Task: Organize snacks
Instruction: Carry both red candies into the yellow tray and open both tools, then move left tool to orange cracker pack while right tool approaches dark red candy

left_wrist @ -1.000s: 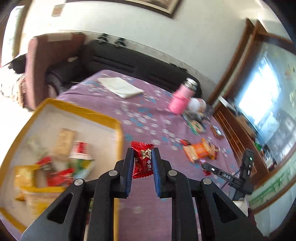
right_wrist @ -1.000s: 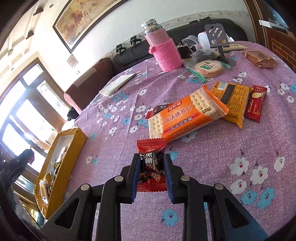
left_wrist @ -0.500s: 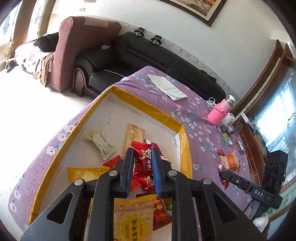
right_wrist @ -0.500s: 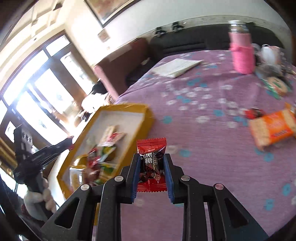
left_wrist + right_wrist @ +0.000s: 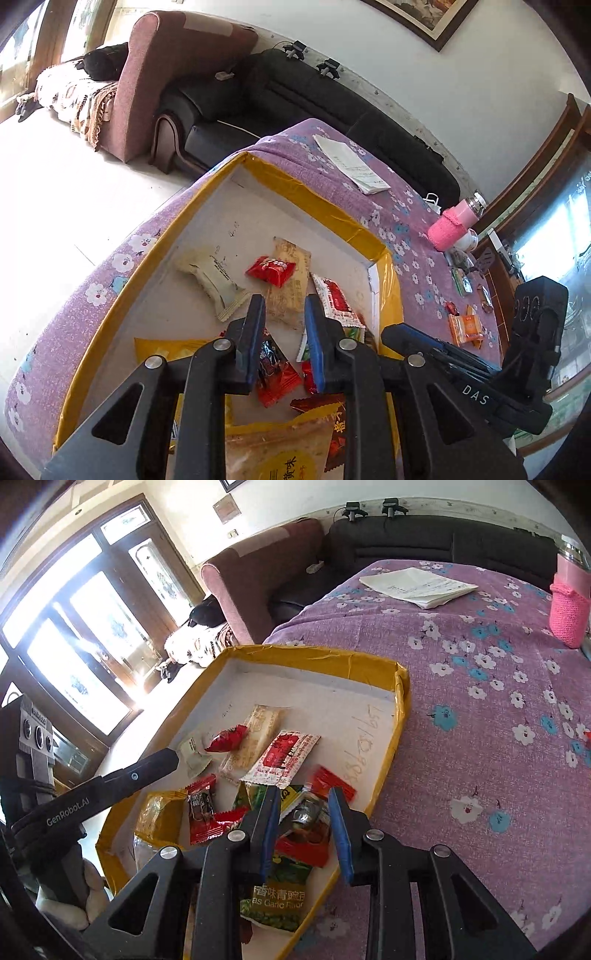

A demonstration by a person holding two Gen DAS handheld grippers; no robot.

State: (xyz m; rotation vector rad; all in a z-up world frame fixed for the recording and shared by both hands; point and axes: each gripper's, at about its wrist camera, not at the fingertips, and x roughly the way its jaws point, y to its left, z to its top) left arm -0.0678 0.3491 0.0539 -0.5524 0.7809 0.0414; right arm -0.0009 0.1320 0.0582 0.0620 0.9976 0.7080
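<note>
1. The yellow-rimmed box (image 5: 317, 206) of snack packets (image 5: 280, 758) sits on the purple bench (image 5: 480, 709).
2. Left tongs (image 5: 284, 317) hover over it, jaws opening, gripping nothing.
3. Right tongs (image 5: 301, 805) likewise, jaws opening, released.
4. A pink flask (image 5: 569, 605) stands well apart.

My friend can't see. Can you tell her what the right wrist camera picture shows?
The right hand-held gripper, its jaws opening with nothing between them, hangs over a yellow-edged box full of snack packets on a purple flowered tablecloth. The left hand-held gripper reaches in from the left, and a pink bottle stands far right.
</note>
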